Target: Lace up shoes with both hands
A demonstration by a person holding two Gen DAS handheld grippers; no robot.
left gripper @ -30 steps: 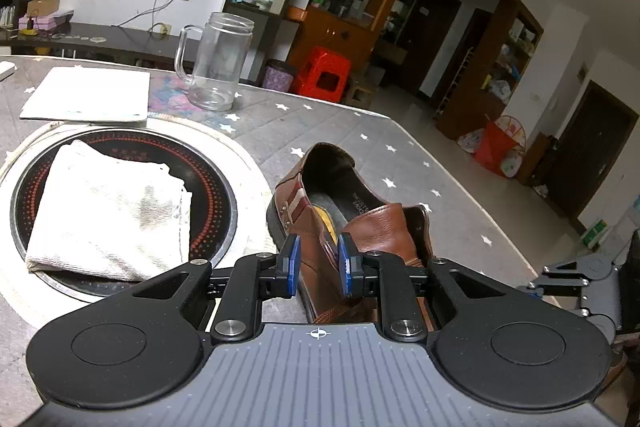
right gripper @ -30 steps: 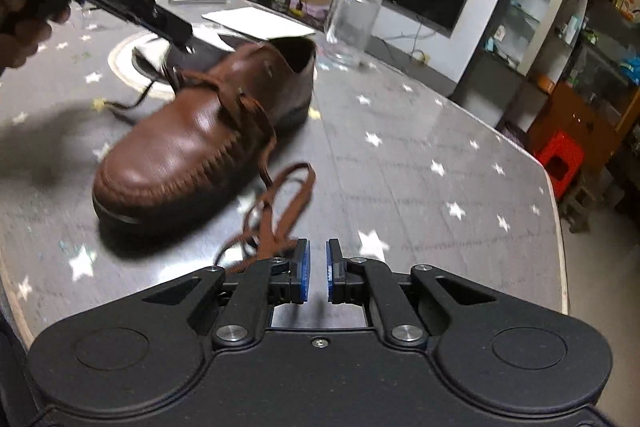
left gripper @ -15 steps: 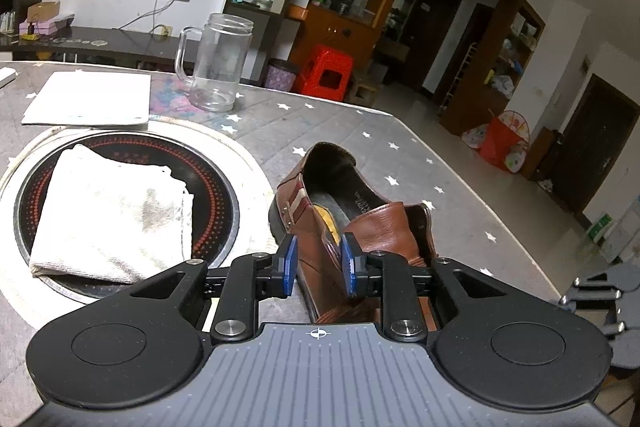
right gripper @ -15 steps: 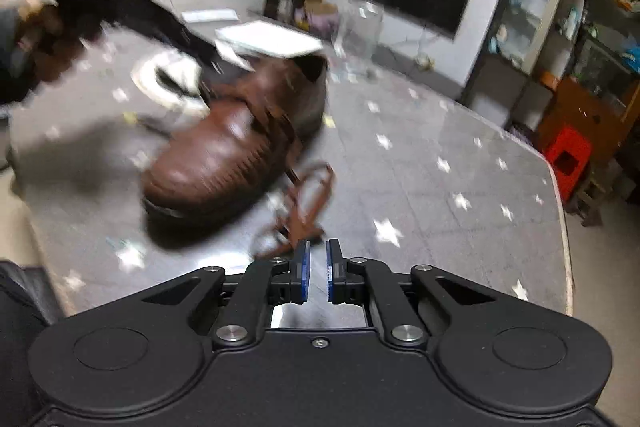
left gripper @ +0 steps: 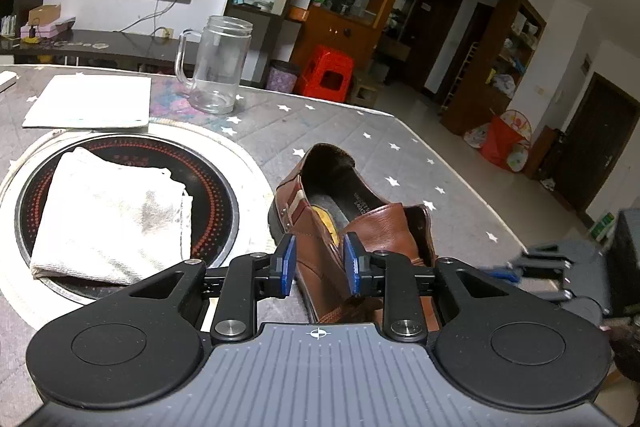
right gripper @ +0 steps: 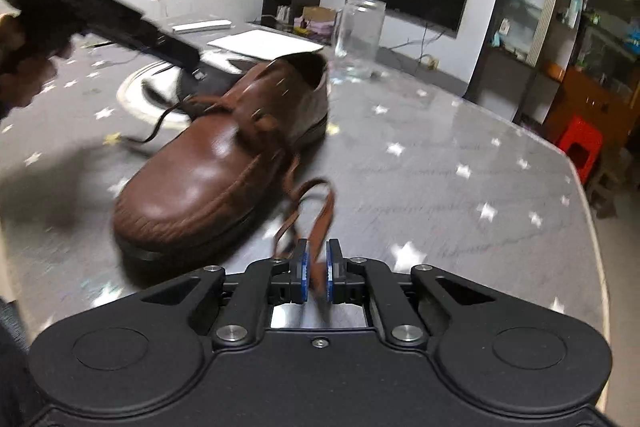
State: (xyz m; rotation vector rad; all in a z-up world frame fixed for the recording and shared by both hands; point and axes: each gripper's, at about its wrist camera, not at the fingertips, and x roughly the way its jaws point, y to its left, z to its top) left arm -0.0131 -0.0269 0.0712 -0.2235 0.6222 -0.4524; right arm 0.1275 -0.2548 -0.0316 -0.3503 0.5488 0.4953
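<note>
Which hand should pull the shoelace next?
Probably the right. The right gripper is shut on the brown lace beside the shoe. The left gripper is opening around the shoe's side flap, holding no lace.

The shoe's (left gripper: pixel 316 251) toe is hiding beneath the left claw's (left gripper: pixel 318 265) body in the left wrist view, so its laces aren't showing there. Off to that claw's right, the right claw (left gripper: pixel 536 269) is smearing into blur, cut by the frame edge. From the right wrist view, the brown lace (right gripper: pixel 316 227) is running between the right claw's pads, its end disappearing behind them. Ahead and left, the shoe and glass mug (right gripper: pixel 358 39) are blurring with motion.
</note>
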